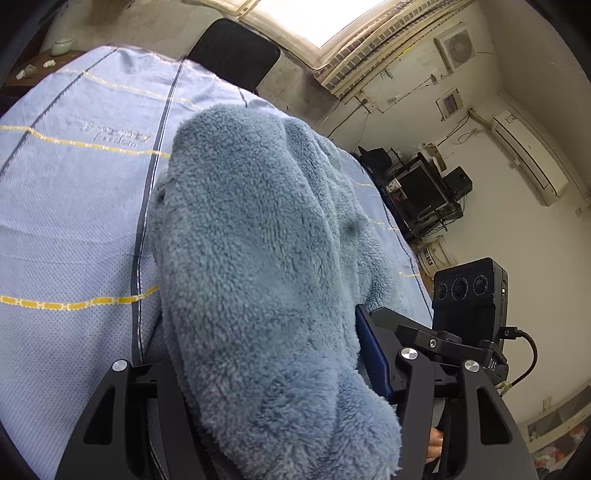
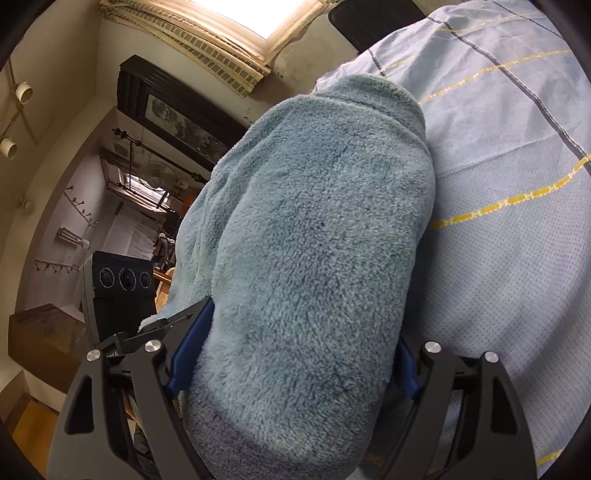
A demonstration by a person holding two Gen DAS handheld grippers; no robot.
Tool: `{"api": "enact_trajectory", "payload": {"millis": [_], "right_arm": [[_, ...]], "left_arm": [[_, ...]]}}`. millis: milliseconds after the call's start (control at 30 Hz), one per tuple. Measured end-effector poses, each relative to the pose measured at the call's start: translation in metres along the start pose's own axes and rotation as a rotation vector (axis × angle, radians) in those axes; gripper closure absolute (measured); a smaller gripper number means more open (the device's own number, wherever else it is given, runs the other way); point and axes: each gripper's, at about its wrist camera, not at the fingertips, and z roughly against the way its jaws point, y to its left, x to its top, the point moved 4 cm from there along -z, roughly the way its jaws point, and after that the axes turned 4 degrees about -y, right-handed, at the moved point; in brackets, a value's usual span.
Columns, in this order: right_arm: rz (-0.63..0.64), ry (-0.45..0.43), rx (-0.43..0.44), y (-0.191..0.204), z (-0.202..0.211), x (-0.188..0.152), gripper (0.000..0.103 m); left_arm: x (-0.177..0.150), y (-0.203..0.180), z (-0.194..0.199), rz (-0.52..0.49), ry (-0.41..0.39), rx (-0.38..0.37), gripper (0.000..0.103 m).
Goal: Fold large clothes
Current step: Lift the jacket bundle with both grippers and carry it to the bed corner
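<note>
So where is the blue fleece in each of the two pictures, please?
Left wrist view: the fleece fills the centre, running from between the left gripper up toward the top, over the bedsheet.
Right wrist view: the fleece fills the centre, bulging between the right gripper, with the bedsheet on its right.
Shared landmark: the bright window at the top.
</note>
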Motion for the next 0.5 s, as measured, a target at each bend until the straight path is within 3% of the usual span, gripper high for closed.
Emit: {"api": "enact_trajectory", "payload": {"millis": [267, 500], "right_arm": [[0.077, -0.05, 0.08, 0.044, 0.036, -0.001, 0.024], [0.178, -0.08, 0.177, 0.104, 0.082, -0.035, 0.024]], "left_arm": [[-0.009, -0.053, 0.067, -0.082, -0.123, 0.025, 0.04], [-0.048, -0.106, 0.145, -0.163, -0.227, 0.075, 0.04]]}}
